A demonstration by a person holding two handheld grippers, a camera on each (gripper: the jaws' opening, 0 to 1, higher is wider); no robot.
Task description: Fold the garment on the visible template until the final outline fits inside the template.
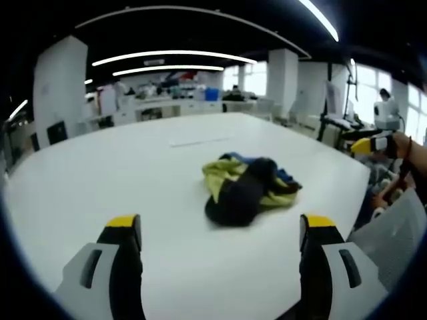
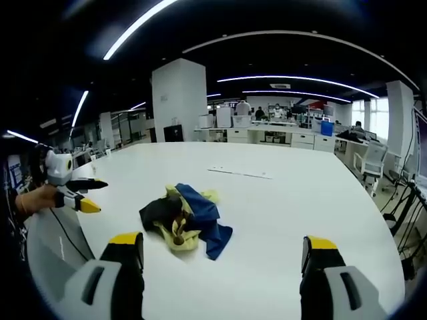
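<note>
Cloth is what we are dealing with: the garment lies crumpled in a yellow-green, black and blue heap on the white surface, ahead of the left claw and a little to its right, and ahead of the right claw and a little to its left. We judge it light, soft and limp, likely to sag and drag once lifted, so we would take a pinch at a free edge or corner, such as the blue flap nearest the right claw, not the bunched middle. Both claws hang released, jaws wide apart, holding nothing, clear of the heap. We cannot make out a template outline; only a thin pale strip lies beyond the garment. Around us is an open office with desks, columns and ceiling light strips.
</note>
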